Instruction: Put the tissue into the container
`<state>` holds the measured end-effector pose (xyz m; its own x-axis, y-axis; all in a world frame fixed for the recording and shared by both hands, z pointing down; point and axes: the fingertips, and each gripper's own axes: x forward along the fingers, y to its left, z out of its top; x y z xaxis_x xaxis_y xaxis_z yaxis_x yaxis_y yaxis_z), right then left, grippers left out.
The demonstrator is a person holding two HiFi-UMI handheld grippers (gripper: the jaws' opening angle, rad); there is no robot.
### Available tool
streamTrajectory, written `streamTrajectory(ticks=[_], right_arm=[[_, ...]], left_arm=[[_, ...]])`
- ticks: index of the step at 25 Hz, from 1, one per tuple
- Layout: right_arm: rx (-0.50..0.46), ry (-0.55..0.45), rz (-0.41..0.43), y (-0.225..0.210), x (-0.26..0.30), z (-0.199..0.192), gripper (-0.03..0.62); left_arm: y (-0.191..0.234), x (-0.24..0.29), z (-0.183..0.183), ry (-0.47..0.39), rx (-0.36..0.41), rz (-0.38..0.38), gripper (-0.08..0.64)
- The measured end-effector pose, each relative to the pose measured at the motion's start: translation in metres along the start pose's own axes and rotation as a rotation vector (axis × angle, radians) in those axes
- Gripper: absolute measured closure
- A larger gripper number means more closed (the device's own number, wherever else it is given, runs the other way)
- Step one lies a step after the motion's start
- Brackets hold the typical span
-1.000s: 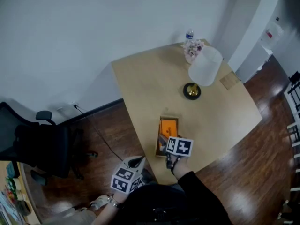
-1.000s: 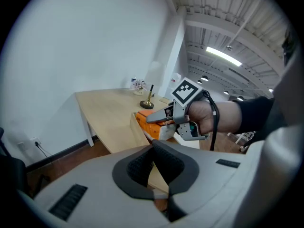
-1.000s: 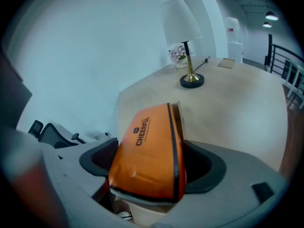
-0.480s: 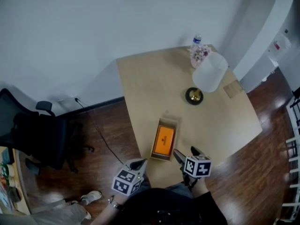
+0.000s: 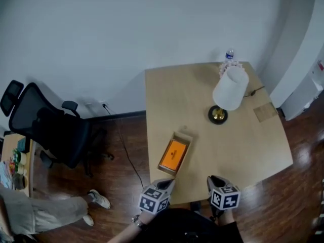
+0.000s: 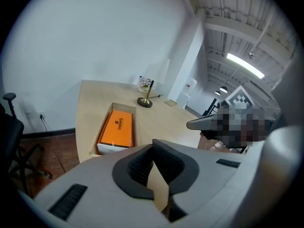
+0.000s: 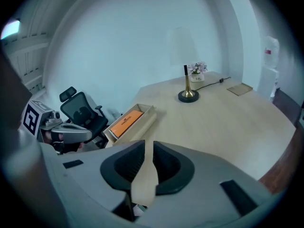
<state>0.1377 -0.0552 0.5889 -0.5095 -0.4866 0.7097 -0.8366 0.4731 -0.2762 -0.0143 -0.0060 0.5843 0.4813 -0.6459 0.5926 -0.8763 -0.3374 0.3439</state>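
- Jaws of the left gripper [image 5: 169,183] pinched tip to tip, nothing between them.
- Jaws of the right gripper [image 5: 213,180] closing, down to a thin slit, nothing between them either.
- Both held low at the near edge of the worktop [image 5: 243,151], side by side with a clear gap, tips aimed forward across it.
- Left one just short of the near end of the container [image 5: 185,137], right one off to the side over bare wood.
- Orange tissue pack [image 5: 173,155] lying flat inside the open container, touched by neither gripper.
- Farther along, white-shaded lamp [image 5: 230,87] standing near the far end, well apart from both.
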Motion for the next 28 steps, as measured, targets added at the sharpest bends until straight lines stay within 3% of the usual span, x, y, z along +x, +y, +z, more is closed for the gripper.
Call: streamTrajectory(ticks=[4,6,10,15,20,28], right_arm=[[-0.029,0.010,0.061,-0.019,-0.011,-0.009,0.537],[-0.051,0.017,0.082,-0.030,-0.017,-0.017,0.588],[-0.098,0.055,0.125,-0.050,-0.023,-0.036,0.589],[-0.110,0.071,0.187,-0.043,-0.022,-0.045,0.589],[-0.121,0.065,0.179,-0.057,-0.033,-0.041,0.589],[-0.086,0.041,0.166,-0.068,-0.036,-0.037,0.589]], left_arm=[[-0.026,0.013,-0.002,-0.007,-0.033,0.049,0.572],[-0.038,0.021,-0.006,-0.013,-0.054,0.070,0.572],[-0.059,0.036,-0.016,-0.035,-0.082,0.121,0.572],[-0.070,0.032,-0.023,-0.029,-0.081,0.167,0.572],[-0.082,0.039,-0.020,-0.036,-0.084,0.167,0.572],[-0.085,0.042,-0.009,-0.031,-0.028,0.174,0.572]])
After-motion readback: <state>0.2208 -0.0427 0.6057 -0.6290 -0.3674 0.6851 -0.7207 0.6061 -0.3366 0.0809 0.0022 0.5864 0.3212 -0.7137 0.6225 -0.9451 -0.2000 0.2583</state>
